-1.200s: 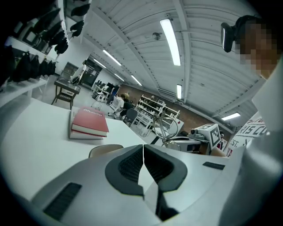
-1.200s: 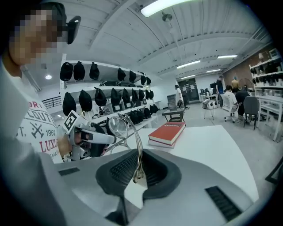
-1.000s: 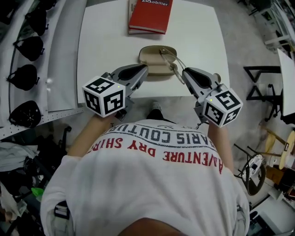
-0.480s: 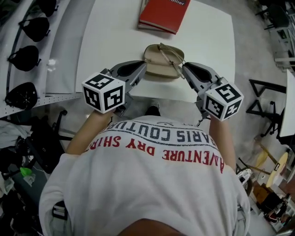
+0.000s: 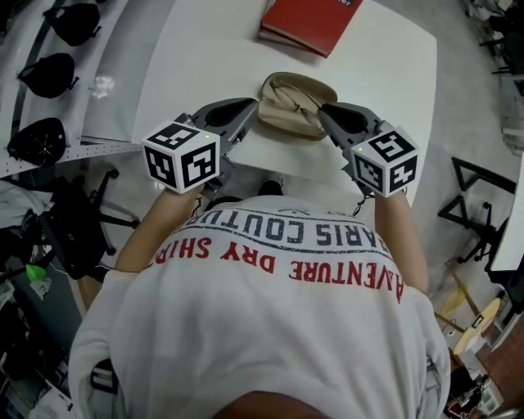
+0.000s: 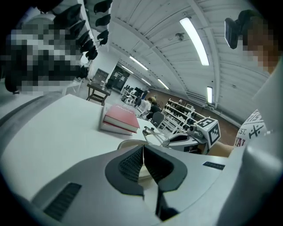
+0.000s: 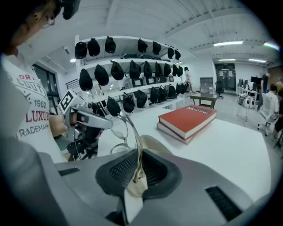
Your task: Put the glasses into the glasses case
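**A:** Two claws meet at the near edge of the white surface point(image 5: 205, 57) in the head view, yes?

**B:** Yes. The left claw point(image 5: 250, 112) comes in at the left end of the beige glasses case point(image 5: 286, 84), and the right claw point(image 5: 324, 114) at its right end. The glasses point(image 5: 300, 105) show over the open case. A red book point(image 5: 307, 20) lies farther back, apart from it.

**A:** And the left gripper view?

**B:** The left claw point(image 6: 142, 164) has its pads pressed together on a thin pale edge of the glasses case point(image 6: 129, 143). The rest of the case lies just beyond the tips. Past it the glasses point(image 6: 154, 133) stand above the case, with the right claw point(image 6: 171, 140) behind them and the red book point(image 6: 119, 119) off to the left.

**A:** The right gripper view?

**B:** The right claw point(image 7: 139, 170) pinches one temple of the glasses point(image 7: 137, 141) between its pads. The frame rises from there, lenses toward the left claw point(image 7: 106, 124). The glasses case point(image 7: 155, 145) sits just beneath and beyond the pads, so the glasses are over it. Whether they touch it, I cannot tell. Black caps point(image 7: 132, 70) hang on shelves behind.
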A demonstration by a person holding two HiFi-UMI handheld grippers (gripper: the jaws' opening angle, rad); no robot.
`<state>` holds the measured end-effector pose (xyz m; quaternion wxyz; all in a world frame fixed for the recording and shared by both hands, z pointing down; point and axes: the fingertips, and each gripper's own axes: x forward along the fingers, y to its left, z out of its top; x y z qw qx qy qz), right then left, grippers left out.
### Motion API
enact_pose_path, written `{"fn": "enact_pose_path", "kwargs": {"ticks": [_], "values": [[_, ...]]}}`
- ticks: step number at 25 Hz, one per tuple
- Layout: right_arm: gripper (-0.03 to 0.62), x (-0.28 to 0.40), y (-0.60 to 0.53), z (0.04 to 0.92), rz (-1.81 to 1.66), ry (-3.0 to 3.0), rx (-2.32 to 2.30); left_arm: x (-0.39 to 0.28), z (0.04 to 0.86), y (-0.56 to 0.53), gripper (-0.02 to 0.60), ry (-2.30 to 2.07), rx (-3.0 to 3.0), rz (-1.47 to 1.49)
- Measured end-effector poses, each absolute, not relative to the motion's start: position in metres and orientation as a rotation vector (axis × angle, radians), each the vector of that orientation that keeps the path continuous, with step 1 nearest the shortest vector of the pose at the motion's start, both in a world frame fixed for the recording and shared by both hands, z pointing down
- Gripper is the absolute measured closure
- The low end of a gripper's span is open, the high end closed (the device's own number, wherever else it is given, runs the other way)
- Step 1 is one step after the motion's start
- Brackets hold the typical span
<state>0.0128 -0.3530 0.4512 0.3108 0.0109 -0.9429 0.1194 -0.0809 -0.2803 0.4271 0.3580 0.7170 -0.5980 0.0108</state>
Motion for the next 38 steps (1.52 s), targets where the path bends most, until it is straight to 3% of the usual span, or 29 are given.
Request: {"fn": "enact_pose_path", "kwargs": {"ticks": [15, 35, 38], "values": [[0.549, 0.004, -0.354, 0.514, 0.064, -2.302, -0.125, -0.098, 0.444, -0.286, 0.552, -1.624, 1.758, -0.02], [0.548, 0.003, -0.344, 0.536, -0.034, -2.234, -0.158, -0.096, 0.461, -0.278, 0.552, -1.634, 1.705, -0.044], [0.504, 0.003, -0.343, 0.53, 0.034, -2.265, -0.155, -0.096, 0.461, -0.277, 0.552, -1.637, 1.703, -0.043]]}}
